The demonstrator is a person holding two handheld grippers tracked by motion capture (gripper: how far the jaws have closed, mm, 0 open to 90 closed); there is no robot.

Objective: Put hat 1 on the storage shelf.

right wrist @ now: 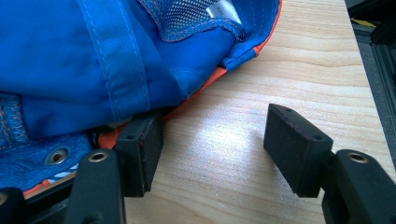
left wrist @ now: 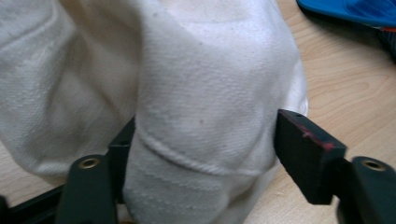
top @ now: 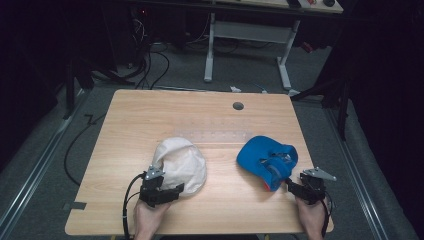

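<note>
On the left side of the wooden table, a cream cloth hat is lying crumpled, with its near edge reaching into the left gripper. In the left gripper view the pale fabric is bulging between the two black jaws: the jaw on the picture's left is sitting against a stitched fold, while the other jaw is standing just beside the cloth, and it is hard to tell whether it is pressing on it. The person's left hand is coming in from the table's near edge.

To the right, well apart from the cream hat, a blue cap with an orange-edged brim is lying upside down, its mesh lining facing up. The right gripper is resting at the cap's near right edge. In the right gripper view its jaws are standing wide apart over bare wood; one jaw is lying against the blue fabric, and the other is standing clear of it.
</note>
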